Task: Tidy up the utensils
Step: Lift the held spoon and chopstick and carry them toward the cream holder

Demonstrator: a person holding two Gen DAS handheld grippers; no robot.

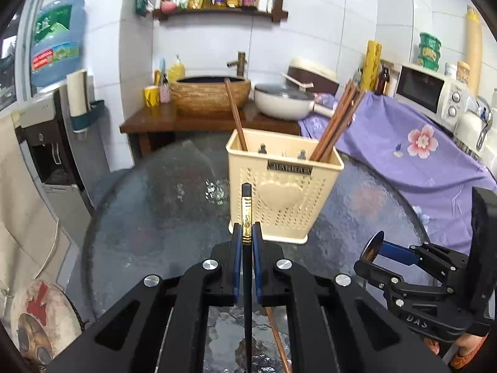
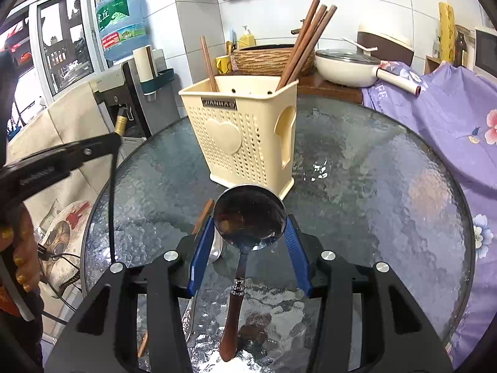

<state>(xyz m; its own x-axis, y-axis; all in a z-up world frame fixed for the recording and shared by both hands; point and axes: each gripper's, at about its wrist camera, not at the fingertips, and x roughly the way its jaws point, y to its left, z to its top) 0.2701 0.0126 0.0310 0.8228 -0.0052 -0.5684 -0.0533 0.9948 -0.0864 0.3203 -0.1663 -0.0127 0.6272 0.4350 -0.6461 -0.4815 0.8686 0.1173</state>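
**Utensil count**

1 cream holder [image 2: 245, 130] on the glass bench [image 2: 372, 180]. Brown chopsticks in the holder: 1 alone at one end [image 2: 207, 62], a bundle at the other end [image 2: 306, 43] with 3 tips countable, maybe more behind. 1 black chopstick with gold band [image 1: 247, 217]. 1 dark ladle-type spoon with brown handle [image 2: 248, 214]. 1 silver spoon [image 2: 214, 250] on the bench, part-hidden. At least 1 loose brown chopstick [image 2: 203, 214] on the bench. 2 claws: left [image 1: 247, 233], right [image 2: 251, 242].
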